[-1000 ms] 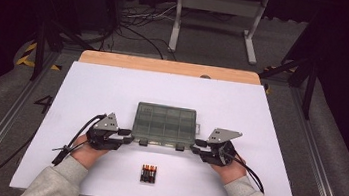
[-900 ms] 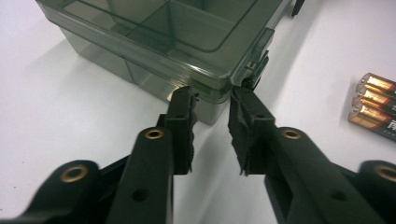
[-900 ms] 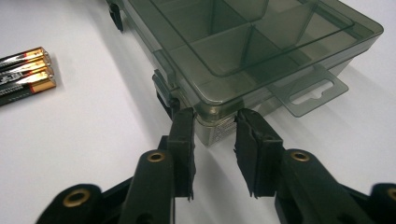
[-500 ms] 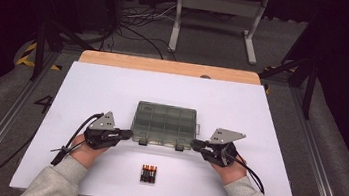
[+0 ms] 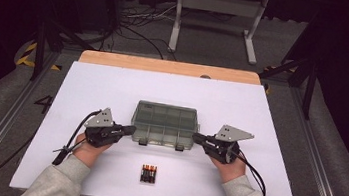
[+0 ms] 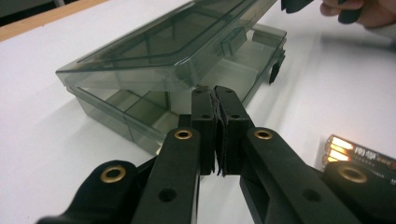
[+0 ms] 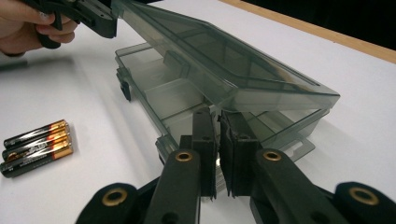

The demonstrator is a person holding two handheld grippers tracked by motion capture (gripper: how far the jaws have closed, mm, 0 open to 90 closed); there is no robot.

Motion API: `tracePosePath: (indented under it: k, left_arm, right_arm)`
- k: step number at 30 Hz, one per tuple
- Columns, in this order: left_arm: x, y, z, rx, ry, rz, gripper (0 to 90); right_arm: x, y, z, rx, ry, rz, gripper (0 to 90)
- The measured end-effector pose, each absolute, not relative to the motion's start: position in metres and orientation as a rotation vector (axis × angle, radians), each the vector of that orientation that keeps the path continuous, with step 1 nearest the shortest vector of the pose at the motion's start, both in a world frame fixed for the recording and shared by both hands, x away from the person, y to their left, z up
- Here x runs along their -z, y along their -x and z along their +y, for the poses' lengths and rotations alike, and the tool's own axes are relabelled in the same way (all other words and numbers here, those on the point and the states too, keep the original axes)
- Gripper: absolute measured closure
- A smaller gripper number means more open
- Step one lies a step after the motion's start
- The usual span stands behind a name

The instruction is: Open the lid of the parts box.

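Nearest the person, a pack of batteries [image 5: 148,174] lies untouched on the white table [image 5: 88,87]. Beyond it, the left gripper [image 5: 128,130] and right gripper [image 5: 198,139] are set at opposite ends of the smoky plastic box [image 5: 165,123], each with jaws pressed together and holding nothing. The lid [image 6: 177,35] is seen partly raised. It is judged that both ends should be lifted evenly, so the box does not skid.

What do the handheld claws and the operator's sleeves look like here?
Left claw and right claw: black bodies, two flat black jaws with brass-coloured rivets, a grey three-cornered plate on top, a black cable trailing back. The person wears light grey sleeves.
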State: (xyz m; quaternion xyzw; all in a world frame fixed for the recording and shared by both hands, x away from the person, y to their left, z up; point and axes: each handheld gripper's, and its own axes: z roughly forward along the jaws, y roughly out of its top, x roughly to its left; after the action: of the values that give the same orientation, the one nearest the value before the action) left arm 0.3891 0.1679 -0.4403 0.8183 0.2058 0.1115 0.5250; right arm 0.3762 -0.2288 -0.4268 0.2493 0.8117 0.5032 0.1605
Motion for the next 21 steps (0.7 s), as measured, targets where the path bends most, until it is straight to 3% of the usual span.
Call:
tracePosePath:
  k: [12,14,16,19,21]
  left_arm:
    - [0.438,-0.39,0.165,-0.264,-1.9,0.51,86.9]
    - [0.437,-0.391,0.165,-0.267,-1.898,0.51,86.5]
    - [0.437,-0.391,0.164,-0.273,-1.9,0.507,86.1]
    - [0.437,-0.391,0.163,-0.271,-1.9,0.505,86.1]
    - [0.437,-0.391,0.163,-0.274,-1.904,0.503,86.1]
  right_arm:
    - [0.426,-0.376,-0.23,-1.444,-0.736,2.305,82.1]
    - [0.426,-0.375,-0.23,-1.396,-0.752,2.317,74.7]
    - [0.427,-0.376,-0.229,-1.335,-0.79,2.309,54.2]
    - [0.425,-0.377,-0.225,-1.274,-0.785,2.254,41.7]
    - [0.422,-0.379,-0.22,-1.236,-0.764,2.239,39.5]
